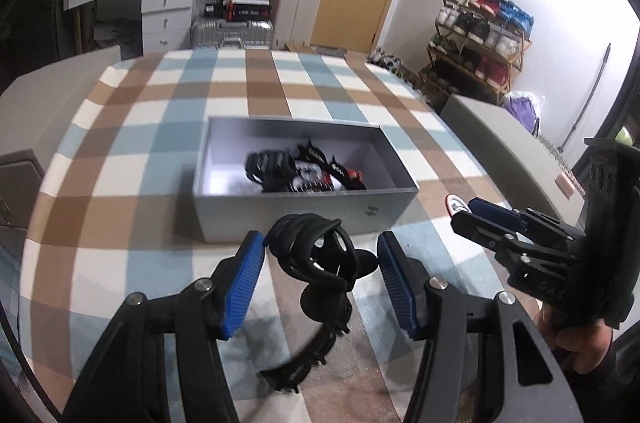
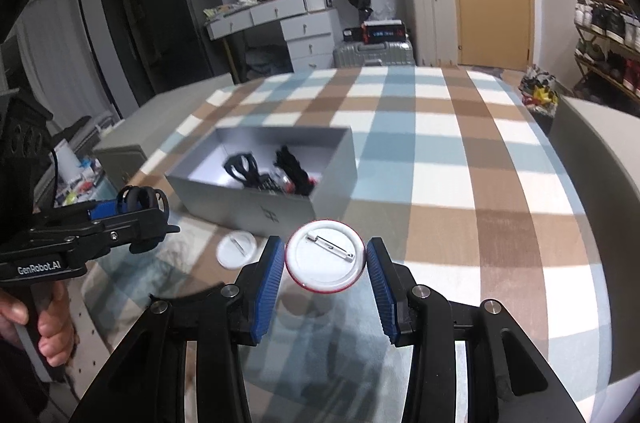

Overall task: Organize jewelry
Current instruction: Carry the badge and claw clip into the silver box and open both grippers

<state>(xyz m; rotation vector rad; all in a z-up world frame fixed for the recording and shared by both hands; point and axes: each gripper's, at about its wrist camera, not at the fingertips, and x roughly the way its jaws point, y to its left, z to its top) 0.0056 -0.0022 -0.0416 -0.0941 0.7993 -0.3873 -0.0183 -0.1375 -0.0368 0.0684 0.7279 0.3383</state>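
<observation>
So the grey box (image 1: pixel 304 211) in the middle of the plaid-covered bed (image 2: pixel 460 159) is already being filled up: a heap of black bands and something red-and-white are lying inside it, blurred, so it's hard to say exactly what's what. A black bundle of looped hair ties (image 1: pixel 316 255) with a spiky strap dangling below is being carried between the pads of the left gripper (image 1: pixel 320 259); the left pad is touching it, but contact on the other side can't really be made out, so whether it's pinched or just hanging is unclear. A round pin badge (image 2: pixel 325 257), back side up with its clasp showing, is being held snugly across its rim by the right gripper (image 2: pixel 326 261). Another white badge (image 2: pixel 237 249) is still being left on the bed near the box's front wall, so probably a few drops remain.
</observation>
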